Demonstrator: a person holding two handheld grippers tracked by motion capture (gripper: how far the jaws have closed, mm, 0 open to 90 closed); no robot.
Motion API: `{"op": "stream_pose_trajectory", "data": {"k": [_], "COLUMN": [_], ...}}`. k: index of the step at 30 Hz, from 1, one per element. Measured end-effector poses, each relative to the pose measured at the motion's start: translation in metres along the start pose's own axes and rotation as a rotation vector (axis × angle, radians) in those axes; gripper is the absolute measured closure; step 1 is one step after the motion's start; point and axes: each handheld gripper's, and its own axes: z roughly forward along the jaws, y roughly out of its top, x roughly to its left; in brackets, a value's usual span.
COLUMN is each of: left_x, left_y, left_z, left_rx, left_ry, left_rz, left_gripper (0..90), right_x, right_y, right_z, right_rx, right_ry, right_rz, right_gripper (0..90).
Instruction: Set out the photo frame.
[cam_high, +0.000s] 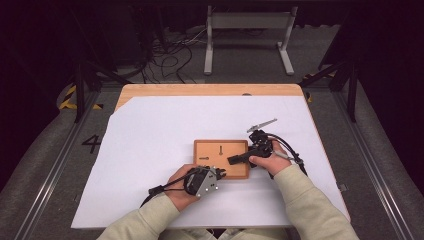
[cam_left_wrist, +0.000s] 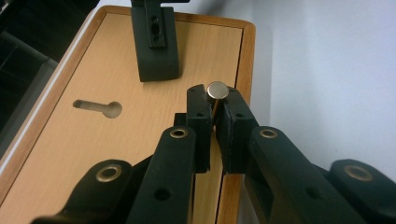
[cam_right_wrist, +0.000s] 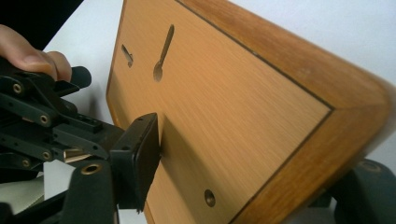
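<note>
High view: we see the wooden board near the surface's middle, left claw pinching a metal pin at its near edge, right claw clamped on its right edge.

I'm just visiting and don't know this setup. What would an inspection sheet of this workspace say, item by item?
Surface: wooden table under a white sheet.
Job's things: wooden board with keyhole-shaped slots; a small metal pin standing at its edge.
Clutter: nothing seen.
Grippers: left gripper shut on the metal pin; right gripper straddles the board's edge, one jaw on its face, the other below; whether it presses is unclear.
Cables: black cable trails from the left gripper; loose wires on the floor beyond.
Surroundings: grey metal stand, dark floor, yellow-black tape.
</note>
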Motion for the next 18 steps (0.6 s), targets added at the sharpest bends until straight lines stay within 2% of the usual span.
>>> {"op": "stream_pose_trajectory", "data": {"k": [1,4,8,14,18], "left_x": [0.001,0.004,0.008,0.014,0.02], "left_y": [0.0,-0.001,-0.002,-0.002,-0.004], "left_z": [0.0,-0.002,-0.012,-0.034,-0.049], "left_rx": [0.0,0.011,-0.004,-0.061,-0.127], "left_ry": [-0.004,-0.046,-0.073,-0.13,-0.148], "left_rz": [-0.003,-0.07,-0.125,-0.257,-0.319], "left_gripper": [83.4,78.1,70.0,60.5,57.3], "right_x": [0.0,0.0,0.004,0.011,0.017], "right_y": [0.0,0.0,0.0,0.0,0.0], "right_z": [0.0,-0.003,-0.007,-0.013,-0.017], "right_rx": [0.001,0.002,0.008,0.02,0.032], "right_ry": [0.003,0.019,0.022,0.017,0.009], "right_rz": [0.0,-0.004,-0.041,-0.118,-0.176], "right_gripper": [36.1,39.4,42.8,47.3,50.3]}}
